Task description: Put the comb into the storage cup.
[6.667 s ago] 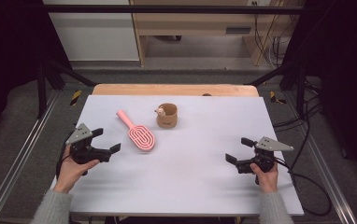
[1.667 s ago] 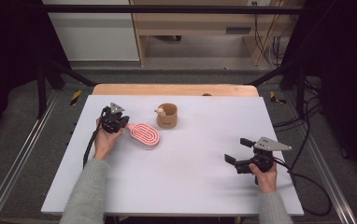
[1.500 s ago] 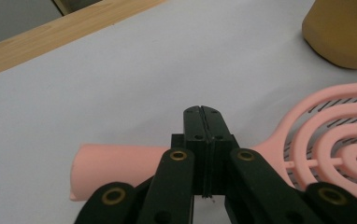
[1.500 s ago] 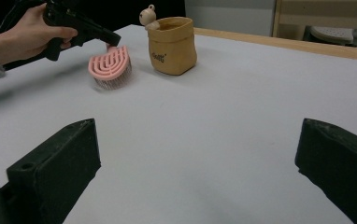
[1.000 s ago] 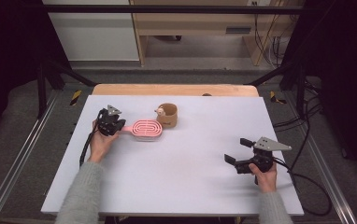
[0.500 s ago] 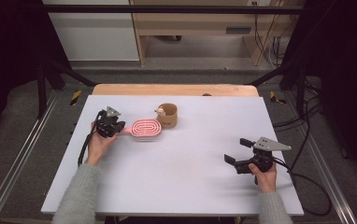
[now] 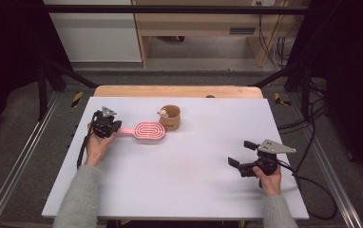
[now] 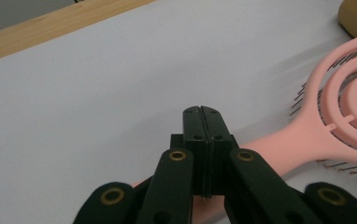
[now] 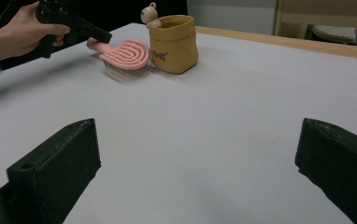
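A pink hairbrush (image 7: 149, 131) lies bristles down on the white table (image 7: 179, 185), handle pointing left and head beside a tan pouch (image 7: 170, 117). My left gripper (image 7: 118, 127) is shut at the handle end. In the left gripper view its jaws (image 8: 202, 109) meet pad to pad, and the pink hairbrush's (image 8: 345, 107) handle runs underneath them, not between them. My right gripper (image 7: 241, 153) rests near the front right of the table. Its jaws (image 9: 197, 126) stand wide open with nothing between them. The hairbrush (image 9: 125, 53) and pouch (image 9: 173, 44) lie far beyond it.
A small figurine head pokes from the pouch's rim (image 9: 148, 14). A wooden strip (image 7: 179, 91) borders the table's far edge. Dark frame rails and cables flank both sides. Bare white tabletop spreads between the two grippers.
Since the earliest frame my left gripper has gone from the front left to the brush's handle, and the brush has swung from slanted to lying left-right. In the last second little has shifted.
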The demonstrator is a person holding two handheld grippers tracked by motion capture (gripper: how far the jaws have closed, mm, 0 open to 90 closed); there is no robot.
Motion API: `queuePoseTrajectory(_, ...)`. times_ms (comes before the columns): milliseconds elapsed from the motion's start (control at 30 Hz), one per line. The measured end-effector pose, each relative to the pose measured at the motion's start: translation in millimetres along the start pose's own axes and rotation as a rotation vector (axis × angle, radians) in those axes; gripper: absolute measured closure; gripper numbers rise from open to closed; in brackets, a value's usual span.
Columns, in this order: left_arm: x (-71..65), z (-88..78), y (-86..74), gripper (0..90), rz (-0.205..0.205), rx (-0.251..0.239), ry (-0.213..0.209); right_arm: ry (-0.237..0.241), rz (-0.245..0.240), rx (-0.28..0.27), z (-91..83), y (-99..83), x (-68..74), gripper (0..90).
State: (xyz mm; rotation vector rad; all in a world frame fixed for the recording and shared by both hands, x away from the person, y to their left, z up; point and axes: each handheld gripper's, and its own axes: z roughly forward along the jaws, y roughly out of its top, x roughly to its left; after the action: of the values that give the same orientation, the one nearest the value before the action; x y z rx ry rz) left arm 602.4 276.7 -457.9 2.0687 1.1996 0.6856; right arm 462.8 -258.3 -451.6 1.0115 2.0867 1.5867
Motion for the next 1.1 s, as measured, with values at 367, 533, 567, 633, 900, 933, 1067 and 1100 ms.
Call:
queuePoseTrajectory(367, 2.1, -8.0, -4.8, 89.7, -0.001, 0.053, -0.029, 0.001, 0.000, -0.001, 0.0, 0.0, 0.0, 0.3)
queuePoseTrajectory(533, 0.7, -13.6, -7.5, 89.7, 0.007, 0.057, -0.044, 0.003, 0.000, 0.003, 0.6, -0.2, 0.2, 0.3)
queuePoseTrajectory(567, 0.5, -14.5, -8.1, 89.6, 0.007, 0.057, -0.048, 0.004, 0.001, 0.002, 0.4, -0.1, 0.2, 0.3)
queuePoseTrajectory(633, -0.6, -16.6, -8.9, 89.6, 0.005, 0.056, -0.058, 0.002, 0.001, 0.002, 0.3, 0.0, 0.2, 0.3)
queuePoseTrajectory(900, -4.8, -23.2, -10.3, 89.5, 0.022, 0.057, -0.078, 0.005, 0.001, 0.003, 0.4, -0.1, 0.2, 0.3)
queuePoseTrajectory(933, -5.0, -23.6, -10.3, 89.5, 0.027, 0.059, -0.076, 0.005, 0.001, 0.003, 0.5, -0.1, 0.2, 0.3)
queuePoseTrajectory(1067, -3.3, -22.1, -11.0, 89.6, 0.028, 0.060, -0.060, 0.006, 0.000, 0.003, 0.8, -0.3, 0.2, 0.3)
queuePoseTrajectory(1100, -2.2, -21.2, -11.5, 89.7, 0.025, 0.061, -0.055, 0.006, 0.000, 0.003, 0.7, -0.3, 0.2, 0.3)
